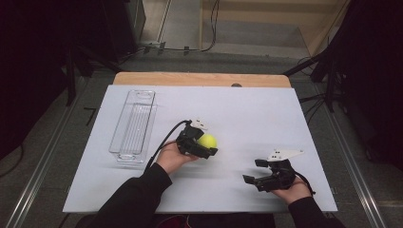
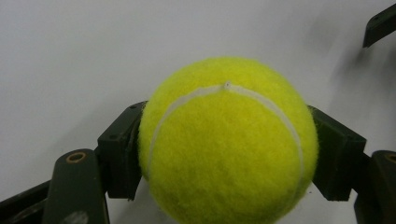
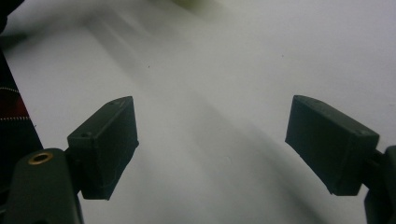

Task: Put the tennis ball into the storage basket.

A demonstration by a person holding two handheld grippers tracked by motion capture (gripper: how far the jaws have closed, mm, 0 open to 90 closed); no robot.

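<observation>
Left tongs [image 1: 203, 145] clenching a yellow tennis ball [image 1: 207, 141] between both jaws, ball sitting squarely in the grip just over the middle of the white bench [image 1: 247, 114], right tongs [image 1: 259, 171] gaping wide, hovering well apart near the bench's front right.

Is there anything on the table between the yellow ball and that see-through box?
Nothing visible. The left gripper is shut on the tennis ball, and the stretch of white table between it and the clear tray to its left is bare. The right gripper sits open on the other side, away from that path.
</observation>
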